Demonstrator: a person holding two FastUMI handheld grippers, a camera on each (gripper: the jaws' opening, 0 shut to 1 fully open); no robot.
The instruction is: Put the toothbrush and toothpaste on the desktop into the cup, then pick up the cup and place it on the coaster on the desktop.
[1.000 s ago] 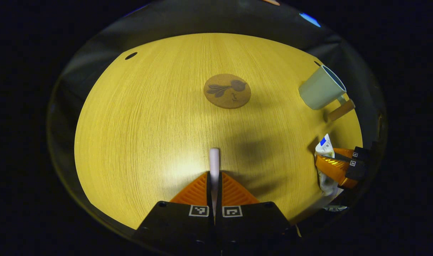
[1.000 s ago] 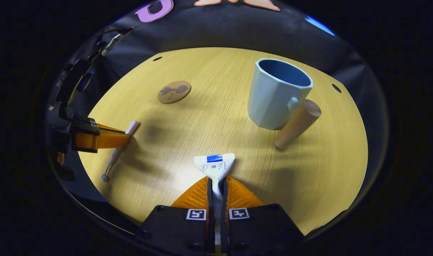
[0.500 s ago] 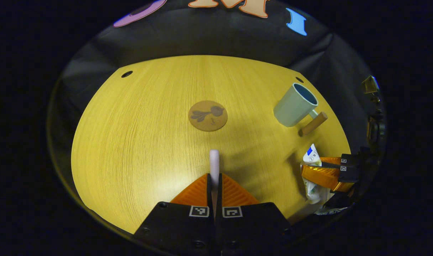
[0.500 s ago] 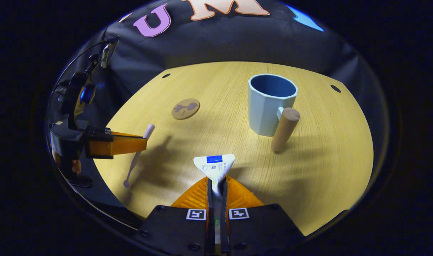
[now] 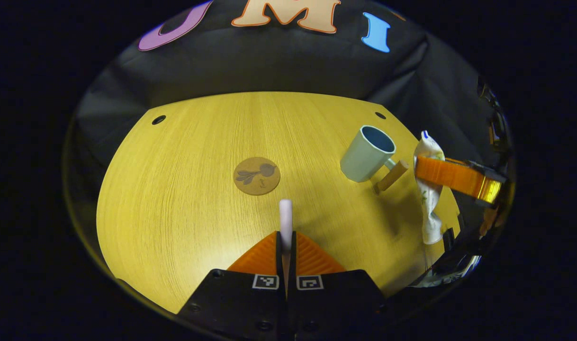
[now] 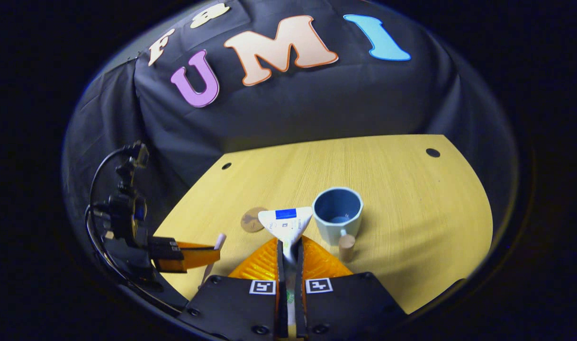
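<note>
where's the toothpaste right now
The toothpaste is clamped in the right hand-held gripper, lifted off the desktop, just left of the cup in the right gripper view.

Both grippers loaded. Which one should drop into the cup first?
Right, likely. The right gripper holds the toothpaste raised beside the cup, whose mouth is open. The left gripper with the toothbrush is farther off.

A: Left gripper (image 5: pixel 285 237): two orange ribbed fingers, wedge-shaped, on black blocks. Each block carries a square black-and-white marker; screws at the corners.

B: Right gripper (image 6: pixel 288 246): same build, same markers. In the right gripper view the far gripper shows black housing, a looping black cable and a small device on top.
</note>
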